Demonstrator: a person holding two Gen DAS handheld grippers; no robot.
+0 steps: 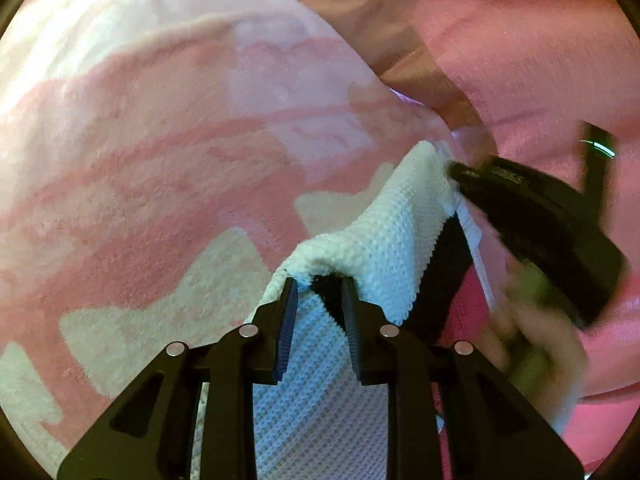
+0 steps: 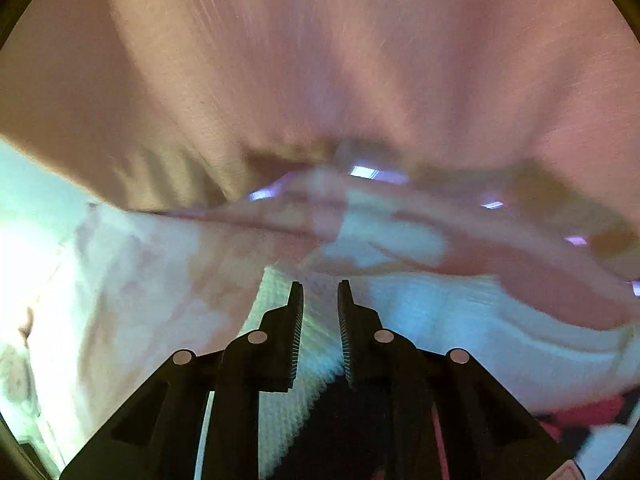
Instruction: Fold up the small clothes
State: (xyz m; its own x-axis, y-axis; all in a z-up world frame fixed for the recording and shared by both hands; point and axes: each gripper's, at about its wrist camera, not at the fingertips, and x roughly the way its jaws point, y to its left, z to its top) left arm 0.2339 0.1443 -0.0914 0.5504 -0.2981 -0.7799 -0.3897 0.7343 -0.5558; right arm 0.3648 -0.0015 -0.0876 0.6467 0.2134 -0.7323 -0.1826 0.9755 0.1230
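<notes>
Jaws clamped on cloth at both ends: our left gripper (image 1: 318, 284) pinched one edge of a white waffle-knit garment (image 1: 384, 232), while our right gripper (image 2: 320, 292) gripped the far corner, seen from the left wrist camera as a dark blur. The piece hung stretched between them above a pink-and-cream blanket (image 1: 180, 140). We judged the fold only begun; next, both ends needed lowering together, edges matched, before letting go.
</notes>
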